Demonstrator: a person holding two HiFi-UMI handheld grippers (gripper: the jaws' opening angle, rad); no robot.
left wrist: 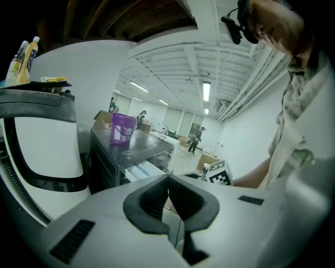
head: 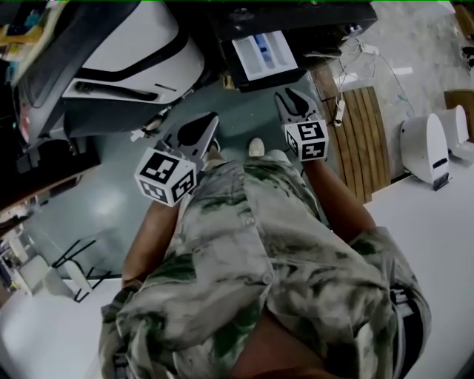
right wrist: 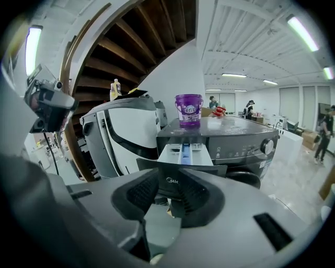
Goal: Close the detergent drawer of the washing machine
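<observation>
The dark washing machine (head: 311, 15) stands ahead of me with its white detergent drawer (head: 261, 53) pulled out, a blue insert showing inside. In the right gripper view the drawer (right wrist: 186, 153) sticks out of the machine's front (right wrist: 241, 140), its dark face seen through the gap of my right gripper (right wrist: 168, 180). That gripper (head: 294, 104) is open, empty and a little short of the drawer. My left gripper (head: 198, 133) hangs lower left of the drawer; its jaws (left wrist: 168, 178) meet at the tips, shut on nothing.
A purple tub (right wrist: 189, 110) sits on top of the washing machine. A white machine with a black-rimmed door (head: 141, 52) stands to its left. Wooden boards (head: 363, 133) and a white device (head: 426, 148) lie to the right. My feet are on the grey floor (head: 111, 200).
</observation>
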